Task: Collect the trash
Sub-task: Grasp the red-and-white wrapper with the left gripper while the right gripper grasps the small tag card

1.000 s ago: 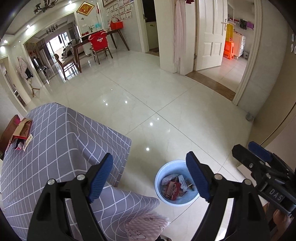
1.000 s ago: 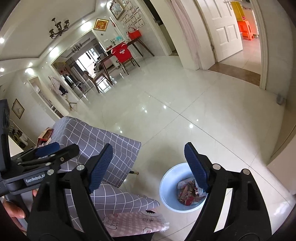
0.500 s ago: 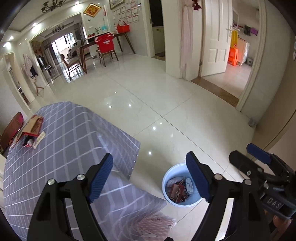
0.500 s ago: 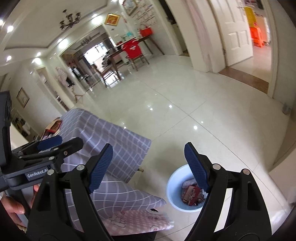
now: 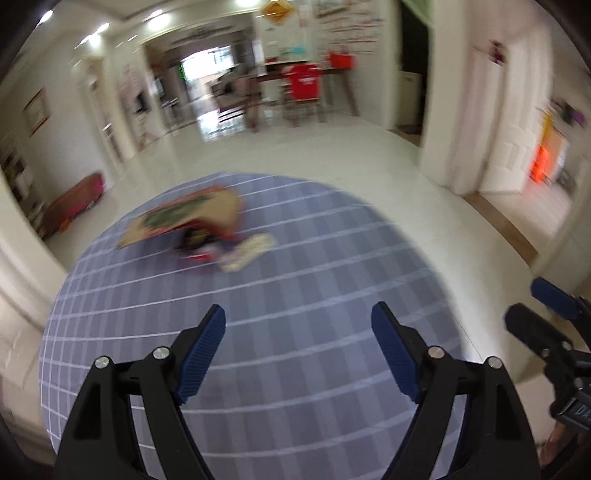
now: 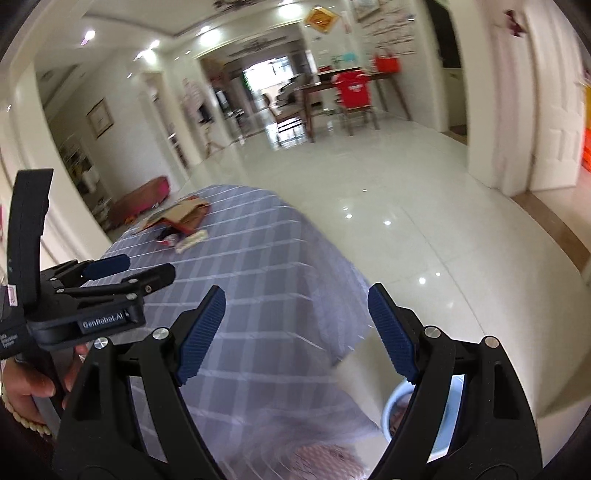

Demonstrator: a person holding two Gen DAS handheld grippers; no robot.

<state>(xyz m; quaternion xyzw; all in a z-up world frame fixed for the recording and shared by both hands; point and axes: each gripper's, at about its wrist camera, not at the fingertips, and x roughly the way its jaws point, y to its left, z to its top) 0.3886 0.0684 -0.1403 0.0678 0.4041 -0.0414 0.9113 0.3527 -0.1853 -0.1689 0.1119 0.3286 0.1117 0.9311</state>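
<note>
Left gripper [image 5: 297,354] and right gripper [image 6: 295,332]: both released, empty, over checked tablecloth [image 5: 295,280]. Cardboard and wrappers [image 5: 207,229] ahead. Blue bin [image 6: 397,406] below right.

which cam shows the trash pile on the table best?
Right wrist: the trash pile on the checked tablecloth is small there but sharp. Left wrist has it larger, but motion-blurred.

A glossy pale tiled floor [image 6: 424,192] is seen, with ceiling lights mirrored in it. White walls [image 6: 70,110] and a white panelled door [image 6: 554,110] are shown. A wooden dining table [image 6: 332,85] with a red-covered chair [image 6: 352,90] is placed far back, before a bright window [image 6: 264,74]. Recessed ceiling lights [image 6: 88,36] are lit.
</note>
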